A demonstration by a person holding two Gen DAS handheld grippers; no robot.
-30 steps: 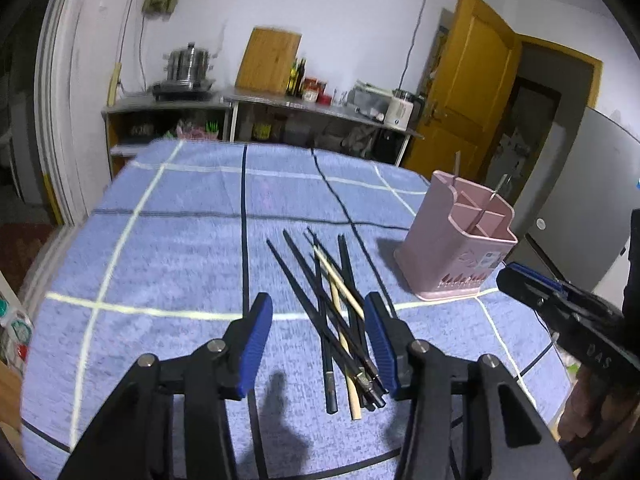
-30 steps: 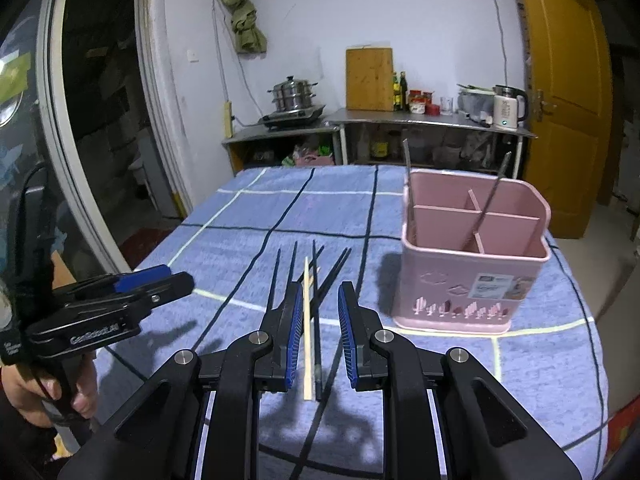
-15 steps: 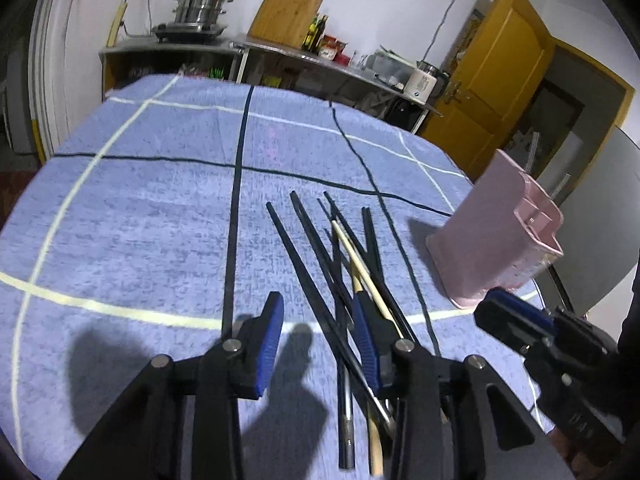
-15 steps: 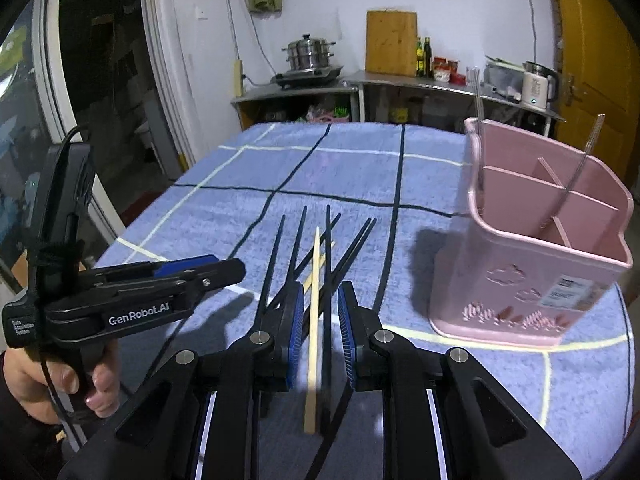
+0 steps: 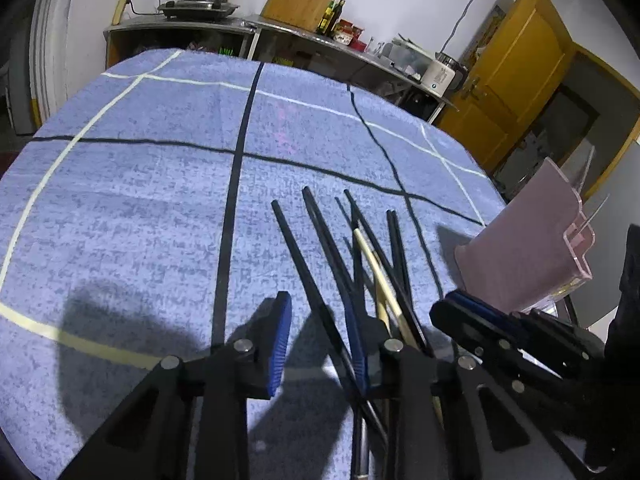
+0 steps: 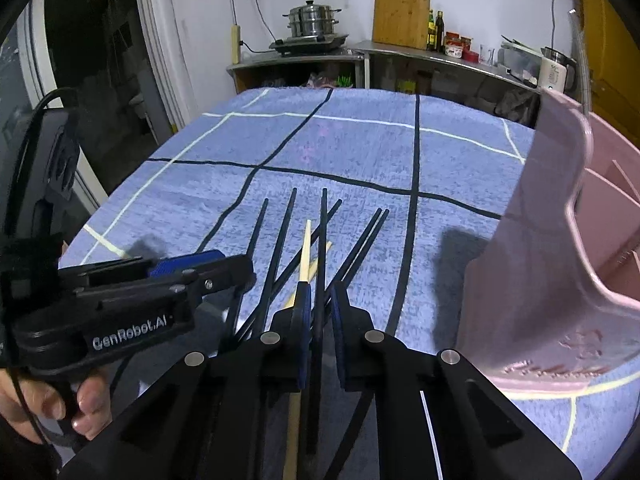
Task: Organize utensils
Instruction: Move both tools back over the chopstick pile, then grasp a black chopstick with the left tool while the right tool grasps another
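Note:
Several black chopsticks and light wooden ones lie fanned on the blue cloth; they also show in the right wrist view. My left gripper is open, low over the near ends, with one black chopstick between its fingers. My right gripper is partly open, its fingers straddling a black chopstick without pinching it. The pink utensil holder stands to the right, with thin utensils in it; it also shows in the left wrist view.
The table wears a blue cloth with black and white lines. A counter with a steamer pot, cutting board and bottles stands behind. A yellow door is at the right.
Both grippers have dropped lower and moved forward over the chopsticks. The left gripper has narrowed somewhat. The holder now looms closer on the right.

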